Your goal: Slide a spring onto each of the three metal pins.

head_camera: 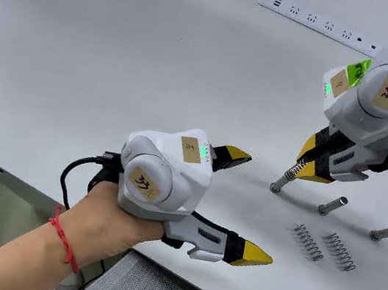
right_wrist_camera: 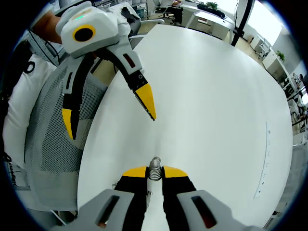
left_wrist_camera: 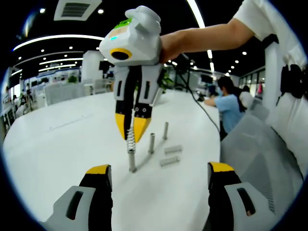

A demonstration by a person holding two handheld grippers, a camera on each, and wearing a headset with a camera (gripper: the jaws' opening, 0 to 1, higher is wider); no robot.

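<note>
r gripper (head_camera: 304, 166) clamps a spring (head_camera: 294, 171) w/ lower end at top of leftmost pin (head_camera: 277, 184). l gripper (head_camera: 249, 205) wide open, empty, above table (head_camera: 158, 50) edge.

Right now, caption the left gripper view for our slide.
Right tool holds a spring at the nearest pin's top; two springs lie beside.

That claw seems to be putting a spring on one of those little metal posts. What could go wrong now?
The spring held by the right gripper meets the top of the nearest pin; if it is off-centre it could snag and buckle or spring loose. The pin seems to stand free on the table, so a sideways nudge might topple it toward the next pin. The open left gripper steadies nothing.
</note>
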